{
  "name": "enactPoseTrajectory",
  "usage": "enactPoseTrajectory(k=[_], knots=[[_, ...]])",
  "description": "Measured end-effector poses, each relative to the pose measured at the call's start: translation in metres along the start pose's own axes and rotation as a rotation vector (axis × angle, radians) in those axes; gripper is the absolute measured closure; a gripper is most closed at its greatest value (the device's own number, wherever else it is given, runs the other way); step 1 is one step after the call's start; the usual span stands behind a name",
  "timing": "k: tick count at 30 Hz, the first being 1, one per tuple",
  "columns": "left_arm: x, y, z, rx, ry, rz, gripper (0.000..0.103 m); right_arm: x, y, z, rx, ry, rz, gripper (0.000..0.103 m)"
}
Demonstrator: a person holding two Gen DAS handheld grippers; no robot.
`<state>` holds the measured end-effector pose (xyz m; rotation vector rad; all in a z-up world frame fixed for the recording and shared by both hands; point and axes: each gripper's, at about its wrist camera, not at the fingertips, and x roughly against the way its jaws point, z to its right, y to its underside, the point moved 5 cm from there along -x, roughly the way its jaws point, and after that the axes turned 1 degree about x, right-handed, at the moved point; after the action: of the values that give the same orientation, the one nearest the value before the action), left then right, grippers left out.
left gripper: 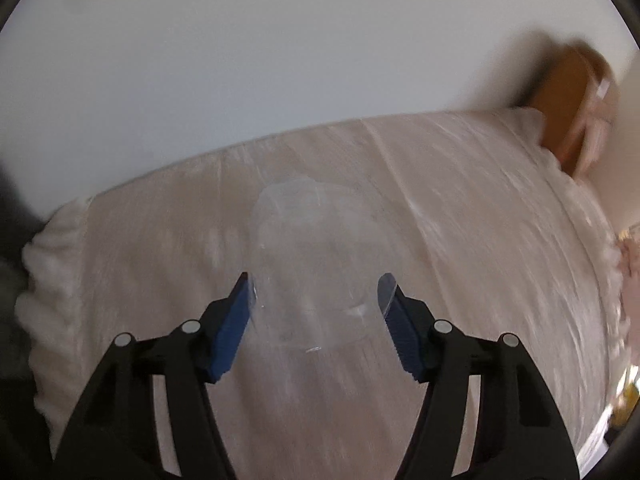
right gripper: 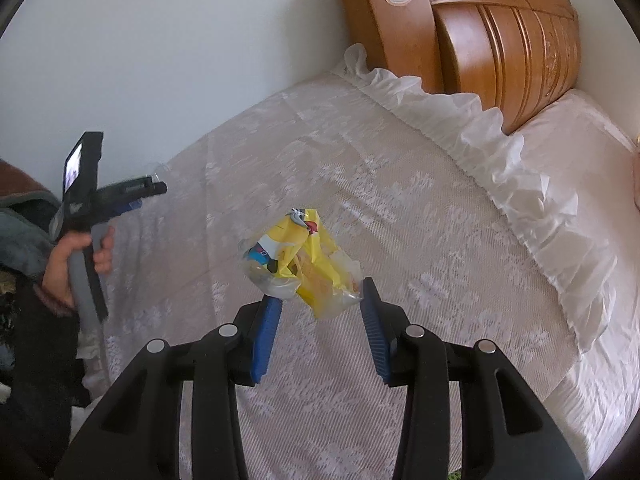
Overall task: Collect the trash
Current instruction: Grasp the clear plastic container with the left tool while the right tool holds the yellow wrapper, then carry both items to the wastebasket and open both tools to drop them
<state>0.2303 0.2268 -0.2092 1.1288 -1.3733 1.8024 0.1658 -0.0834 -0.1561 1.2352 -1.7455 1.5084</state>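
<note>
Two grippers working over the bed [right gripper: 420, 216]

The right gripper [right gripper: 320, 300] is pinching a crumpled yellow wrapper [right gripper: 300, 264] above the lace bedspread; the left gripper [left gripper: 316, 300] is straddling a clear plastic cup [left gripper: 316, 248] lying there, apparently pressing its sides, though blur hides it.

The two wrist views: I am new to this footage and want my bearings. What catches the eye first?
A crumpled yellow wrapper stands out, pinched in the right gripper above the pale lace bedspread. In the left wrist view, a clear plastic container sits between the pads of the left gripper, hard to see against the blurred cloth. A carved wooden headboard fills the far corner by the ruffled pillow.
</note>
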Motion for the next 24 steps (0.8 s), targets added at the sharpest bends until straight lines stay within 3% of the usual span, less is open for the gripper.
enactPoseTrajectory(k=[11, 19, 24], knots=[[0.101, 0.105, 0.035, -0.032, 0.092, 0.037, 0.042, 0.037, 0.041, 0.003, 0.01, -0.085, 0.032, 0.061], [0.118, 0.134, 0.045, -0.058, 0.108, 0.018, 0.043, 0.053, 0.066, 0.021, -0.04, -0.095, 0.039, 0.061], [0.138, 0.154, 0.087, -0.137, 0.19, 0.014, 0.043, 0.067, 0.08, 0.039, -0.085, -0.077, 0.054, 0.061]])
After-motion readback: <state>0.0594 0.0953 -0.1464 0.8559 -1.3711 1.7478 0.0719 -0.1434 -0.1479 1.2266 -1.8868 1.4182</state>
